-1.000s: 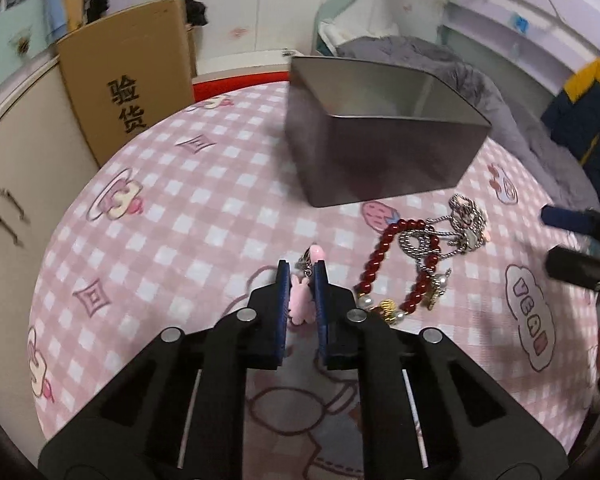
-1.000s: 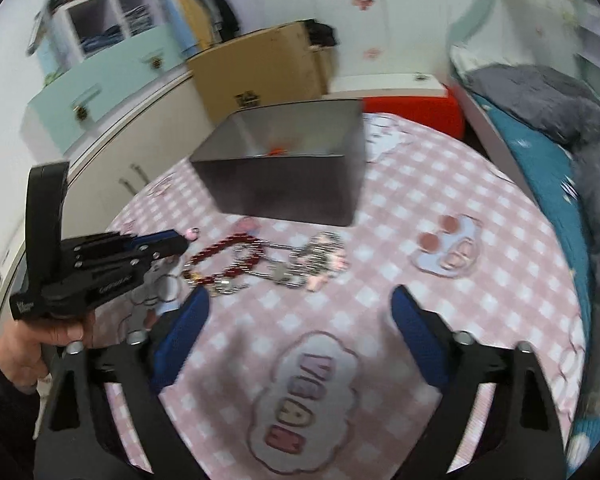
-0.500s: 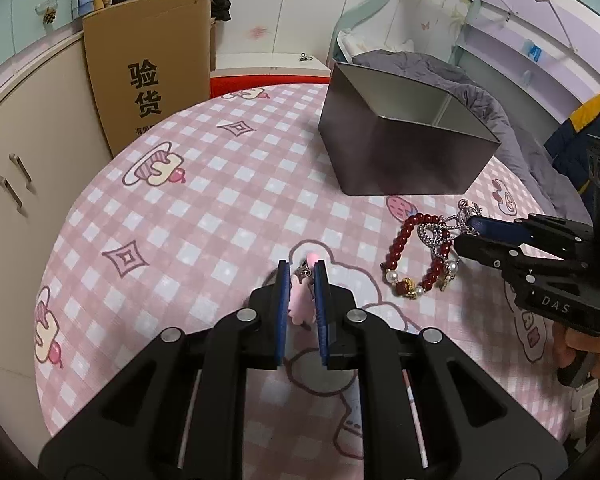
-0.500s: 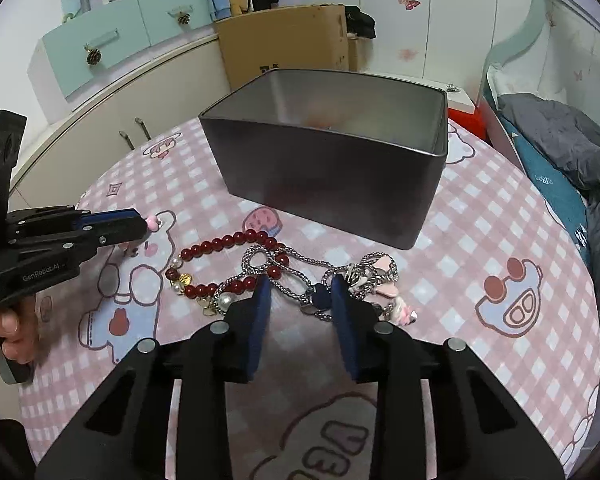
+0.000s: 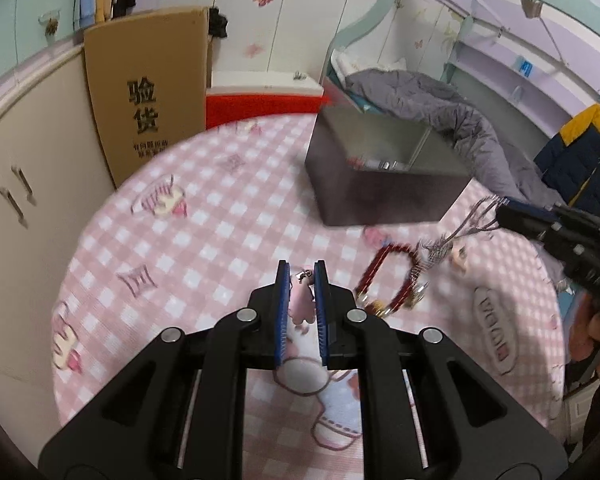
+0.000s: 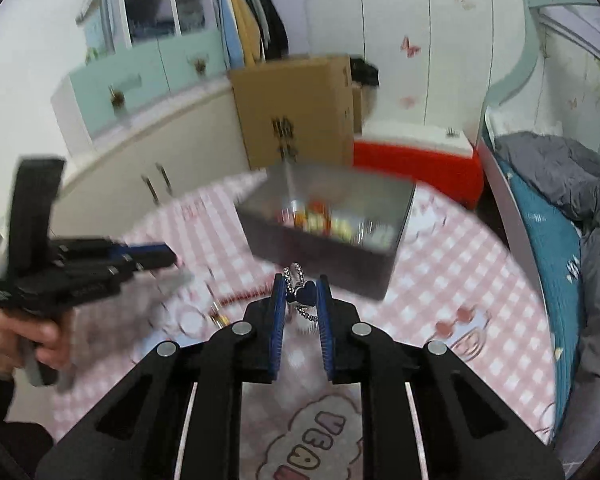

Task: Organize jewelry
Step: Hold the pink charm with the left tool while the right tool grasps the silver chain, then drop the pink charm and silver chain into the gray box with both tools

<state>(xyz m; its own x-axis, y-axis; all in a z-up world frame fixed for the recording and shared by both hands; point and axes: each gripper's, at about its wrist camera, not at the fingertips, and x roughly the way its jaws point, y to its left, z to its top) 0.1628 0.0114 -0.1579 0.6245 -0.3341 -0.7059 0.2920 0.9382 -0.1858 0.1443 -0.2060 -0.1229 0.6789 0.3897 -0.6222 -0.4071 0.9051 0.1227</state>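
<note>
Landmark: the grey metal box (image 5: 384, 168), open-topped, toward the far side of the bench (image 5: 220, 216).

My left hand-held gripper (image 5: 302, 300) is nearly closed, pinching a small pink charm (image 5: 300, 304) clear of the cloth, nearer me than the box. My right hand-held gripper (image 6: 300, 300) has just been closing; its pads now clamp a silver chain with a dark heart pendant (image 6: 302, 292), in front of the box's near wall. The chain trails down to the red bead bracelet (image 5: 388, 276), which lies on the bench near the box's near corner.

Reasoning: both pieces are raised, presumably for dropping over the rim. The box already holds colourful items, blurred.

Room: the box top is unobstructed and the bench around it bare. Risk: the chain looks tangled with the bracelet and may drag it. The bench edge lies just beyond the box.
</note>
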